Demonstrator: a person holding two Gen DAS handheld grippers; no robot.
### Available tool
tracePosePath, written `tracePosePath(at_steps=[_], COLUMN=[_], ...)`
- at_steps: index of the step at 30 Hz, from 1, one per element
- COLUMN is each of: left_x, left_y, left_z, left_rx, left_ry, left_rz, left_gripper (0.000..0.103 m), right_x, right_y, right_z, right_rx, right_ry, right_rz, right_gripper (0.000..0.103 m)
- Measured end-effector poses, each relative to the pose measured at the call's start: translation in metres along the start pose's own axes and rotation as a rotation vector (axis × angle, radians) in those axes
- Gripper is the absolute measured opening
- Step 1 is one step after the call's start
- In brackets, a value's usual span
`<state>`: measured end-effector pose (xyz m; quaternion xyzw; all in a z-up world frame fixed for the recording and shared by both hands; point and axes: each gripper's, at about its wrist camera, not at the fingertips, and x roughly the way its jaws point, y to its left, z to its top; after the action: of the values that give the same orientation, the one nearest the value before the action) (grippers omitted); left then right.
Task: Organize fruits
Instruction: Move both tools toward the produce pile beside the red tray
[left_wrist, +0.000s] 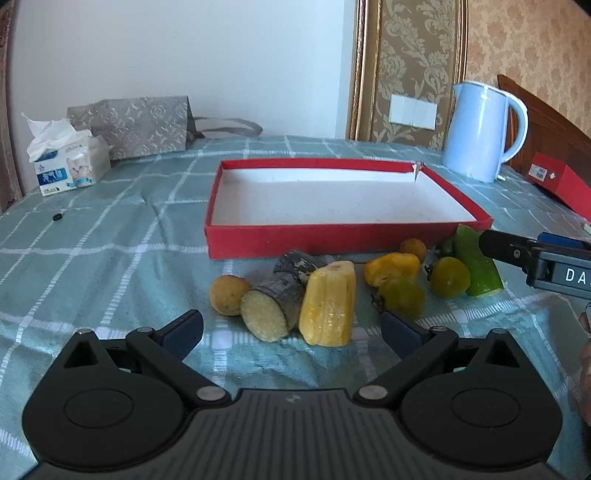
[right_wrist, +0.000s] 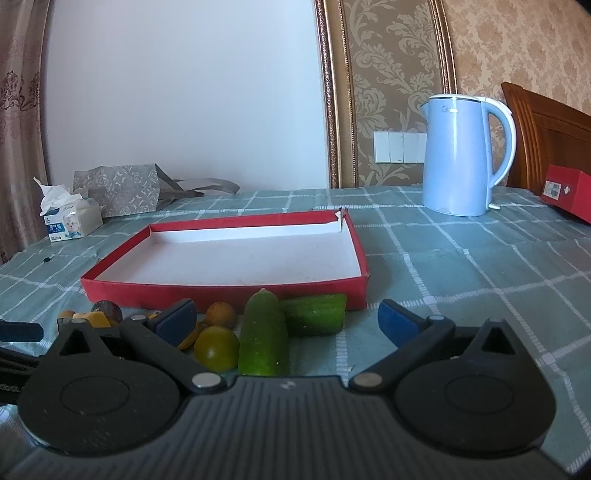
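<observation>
Both grippers, left (left_wrist: 291, 326) and right (right_wrist: 287, 320), spread wide, empty, just behind the fruits (left_wrist: 327, 302).

A white wall (right_wrist: 184, 92) meets damask wallpaper (right_wrist: 388, 74) with gold trim (right_wrist: 330, 92); a curtain (right_wrist: 18, 129) hangs left, daylight soft.

A shallow cardboard box (left_wrist: 295, 242) is showing red walls and a white floor. The tablecloth (left_wrist: 110, 236) is wearing teal with white checks. A plastic kettle (right_wrist: 458, 158) is looking pale blue.
</observation>
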<state>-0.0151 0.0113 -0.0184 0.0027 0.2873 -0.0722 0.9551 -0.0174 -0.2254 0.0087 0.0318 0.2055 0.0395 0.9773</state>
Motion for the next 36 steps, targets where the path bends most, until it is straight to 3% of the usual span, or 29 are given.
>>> tracePosePath(at_steps=[8,13,15,21,27,36], left_x=[-0.010,-0.007,-0.003,0.001,0.006,0.009], left_y=[0.013,0.017,0.016,0.016,0.025,0.013], left_z=[0.000,0.000,0.001,0.005,0.002,-0.001], left_rx=[0.059,0.082,0.104,0.162,0.160,0.192], left_ry=[-0.053,-0.052,-0.053,-0.083,-0.038,-0.010], left_rz=[0.059,0.052,0.042,-0.046,-0.223,-0.269], left_gripper=[0.103,0.102,0.096,0.093,0.089,0.086], right_x=[0.000,0.002,0.003,0.004,0.008,0.012], right_y=[-0.002,-0.002,-0.001,-0.002,-0.002,-0.003], right_z=[0.000,0.000,0.000,0.000,0.000,0.000], right_rx=[0.013,0.017,0.013,0.016,0.024,0.037], right_ry=[0.003,0.016,0.021,0.036,0.055,0.078], right_rz=[0.009,0.020,0.022,0.023,0.024,0.030], right_gripper=[0.103,0.103,0.103,0.103,0.103,0.103])
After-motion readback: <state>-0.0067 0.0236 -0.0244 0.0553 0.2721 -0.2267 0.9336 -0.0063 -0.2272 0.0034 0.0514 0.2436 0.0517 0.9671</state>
